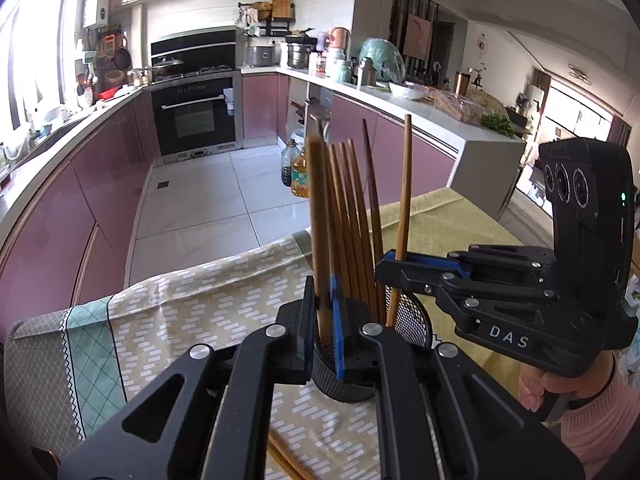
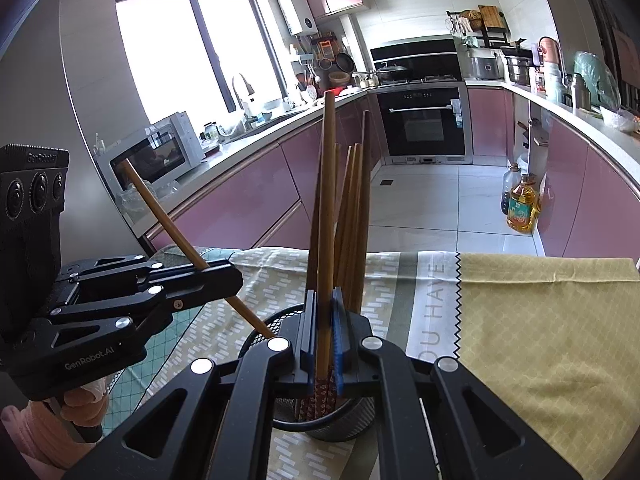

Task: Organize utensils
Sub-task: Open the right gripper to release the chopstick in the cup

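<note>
A black mesh holder point(image 1: 404, 316) point(image 2: 340, 424) stands on the tablecloth with several wooden chopsticks point(image 1: 352, 224) point(image 2: 352, 216) upright in it. My left gripper point(image 1: 322, 312) is shut on one chopstick point(image 1: 318, 200) whose lower end is over the holder; it shows from the side in the right wrist view point(image 2: 224, 280), with its chopstick point(image 2: 160, 208) slanting into the holder. My right gripper point(image 2: 325, 332) is shut on another chopstick point(image 2: 328, 184) with its lower end inside the holder; it shows in the left wrist view point(image 1: 394, 266) holding that chopstick point(image 1: 405, 184).
The table carries a patterned cloth point(image 1: 192, 304) and a yellow cloth point(image 2: 540, 320). More chopsticks point(image 1: 286, 460) lie on the cloth near my left gripper. Pink kitchen cabinets point(image 2: 240, 200), an oven point(image 1: 196, 116) and oil bottles point(image 2: 520, 204) on the floor lie beyond.
</note>
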Demonstrator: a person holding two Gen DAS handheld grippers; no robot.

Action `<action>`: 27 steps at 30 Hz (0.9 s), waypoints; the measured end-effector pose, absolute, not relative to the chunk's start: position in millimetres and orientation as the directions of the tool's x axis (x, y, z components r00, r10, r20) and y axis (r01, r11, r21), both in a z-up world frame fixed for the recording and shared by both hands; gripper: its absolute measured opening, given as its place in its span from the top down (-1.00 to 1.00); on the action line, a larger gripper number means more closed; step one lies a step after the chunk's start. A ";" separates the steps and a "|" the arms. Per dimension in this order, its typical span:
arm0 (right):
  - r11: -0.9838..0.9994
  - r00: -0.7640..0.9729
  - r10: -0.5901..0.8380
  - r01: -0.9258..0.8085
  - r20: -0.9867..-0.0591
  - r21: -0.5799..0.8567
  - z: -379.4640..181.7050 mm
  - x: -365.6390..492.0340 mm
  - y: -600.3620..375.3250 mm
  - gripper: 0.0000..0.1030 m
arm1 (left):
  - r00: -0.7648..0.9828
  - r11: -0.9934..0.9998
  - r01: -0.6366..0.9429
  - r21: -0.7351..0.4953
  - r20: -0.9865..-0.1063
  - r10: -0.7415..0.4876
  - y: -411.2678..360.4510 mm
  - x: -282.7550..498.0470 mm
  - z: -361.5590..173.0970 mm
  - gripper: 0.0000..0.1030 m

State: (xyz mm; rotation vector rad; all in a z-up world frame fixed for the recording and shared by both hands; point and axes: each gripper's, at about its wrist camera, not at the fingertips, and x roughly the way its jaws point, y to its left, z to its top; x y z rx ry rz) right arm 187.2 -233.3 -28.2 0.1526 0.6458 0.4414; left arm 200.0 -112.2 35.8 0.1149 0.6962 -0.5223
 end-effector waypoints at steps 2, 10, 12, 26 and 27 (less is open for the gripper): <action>0.900 0.712 0.437 -0.337 -0.550 0.278 -29.7 188.3 -236.7 0.87 | 0.637 0.871 0.485 -0.076 -0.652 -0.412 -115.0 208.3 32.7 0.85; 0.910 0.734 0.411 -0.300 -0.541 0.285 -31.0 187.3 -245.3 0.79 | 0.650 0.875 0.475 -0.098 -0.631 -0.423 -115.2 222.0 26.8 0.79; 0.914 0.742 0.403 -0.292 -0.535 0.283 -29.6 186.3 -247.3 0.69 | 0.664 0.878 0.467 -0.104 -0.614 -0.426 -111.3 219.8 26.8 0.67; 0.902 0.746 0.432 -0.339 -0.507 0.269 -27.0 157.1 -245.4 0.38 | 0.733 0.894 0.439 -0.092 -0.539 -0.416 -77.3 188.8 31.1 0.52; 0.900 0.743 0.436 -0.345 -0.509 0.267 -27.6 156.0 -243.0 0.38 | 0.730 0.892 0.442 -0.094 -0.540 -0.419 -76.2 188.3 30.8 0.52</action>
